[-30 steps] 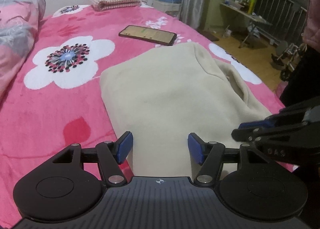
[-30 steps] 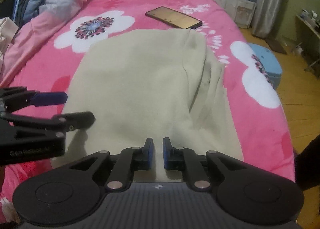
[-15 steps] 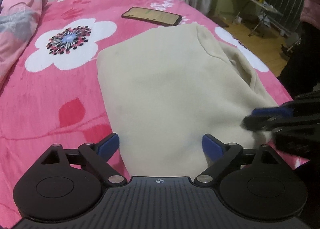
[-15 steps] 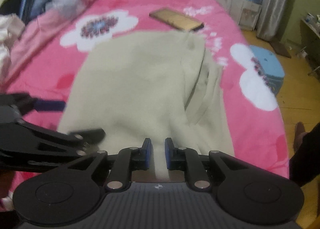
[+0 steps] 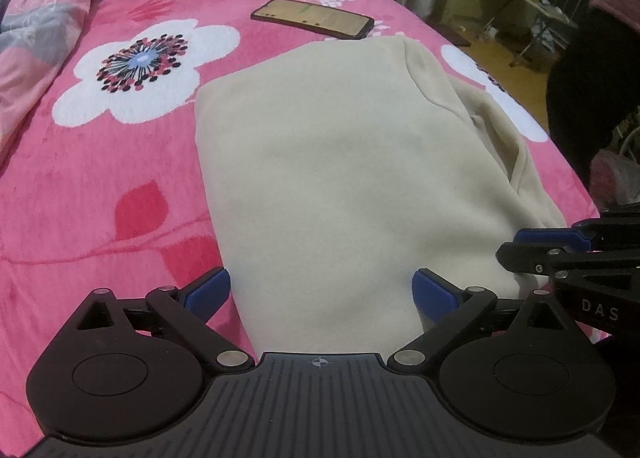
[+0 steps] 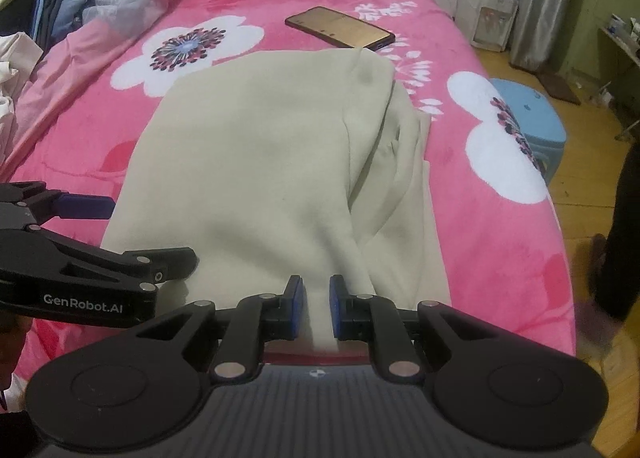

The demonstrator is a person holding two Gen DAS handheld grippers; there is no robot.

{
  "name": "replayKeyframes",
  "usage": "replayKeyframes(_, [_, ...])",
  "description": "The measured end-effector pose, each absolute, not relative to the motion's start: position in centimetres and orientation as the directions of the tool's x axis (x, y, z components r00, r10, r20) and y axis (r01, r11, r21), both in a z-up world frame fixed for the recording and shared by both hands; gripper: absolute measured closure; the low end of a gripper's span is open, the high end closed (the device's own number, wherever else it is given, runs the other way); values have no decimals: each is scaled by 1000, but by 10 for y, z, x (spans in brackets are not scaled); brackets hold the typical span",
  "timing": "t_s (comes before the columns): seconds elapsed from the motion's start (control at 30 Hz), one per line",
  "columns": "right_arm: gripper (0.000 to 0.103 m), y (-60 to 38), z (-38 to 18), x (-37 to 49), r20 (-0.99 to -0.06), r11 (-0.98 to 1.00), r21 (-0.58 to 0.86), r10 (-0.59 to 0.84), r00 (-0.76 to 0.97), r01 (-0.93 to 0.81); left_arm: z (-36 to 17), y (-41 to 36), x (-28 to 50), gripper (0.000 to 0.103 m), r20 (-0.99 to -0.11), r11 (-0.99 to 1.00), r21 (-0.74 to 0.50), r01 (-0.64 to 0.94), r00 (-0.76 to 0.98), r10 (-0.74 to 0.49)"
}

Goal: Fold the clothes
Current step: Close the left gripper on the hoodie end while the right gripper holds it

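On the pink flowered bed (image 6: 500, 218), my right hand-held gripper (image 6: 316, 308) seemingly pinches the cream fleece garment (image 6: 256, 178)'s hem; my left hand-held gripper (image 5: 320, 292), opening and gripping nothing, should retake its near corner.

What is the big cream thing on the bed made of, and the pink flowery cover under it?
The cream garment looks like soft fleece or thick knit: matte, slightly fuzzy, folding in rounded creases. The pink blanket seems to be plush, velvety fleece; its short pile shows streaks and a faint sheen. Neither fibre can be told for certain.
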State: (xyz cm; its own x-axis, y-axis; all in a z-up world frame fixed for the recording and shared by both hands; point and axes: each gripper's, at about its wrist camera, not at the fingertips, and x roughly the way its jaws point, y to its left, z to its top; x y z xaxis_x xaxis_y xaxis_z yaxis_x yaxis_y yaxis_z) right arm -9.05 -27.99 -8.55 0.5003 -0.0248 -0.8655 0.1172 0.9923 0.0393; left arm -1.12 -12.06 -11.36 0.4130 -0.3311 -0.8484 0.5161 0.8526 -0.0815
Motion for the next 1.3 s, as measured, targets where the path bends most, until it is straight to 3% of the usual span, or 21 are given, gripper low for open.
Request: replayKeyframes(1.3, [88, -280, -85, -92, -864, 992, 42, -23, 503, 116, -112, -123, -11, 2, -856, 863, -73, 500, 413, -311])
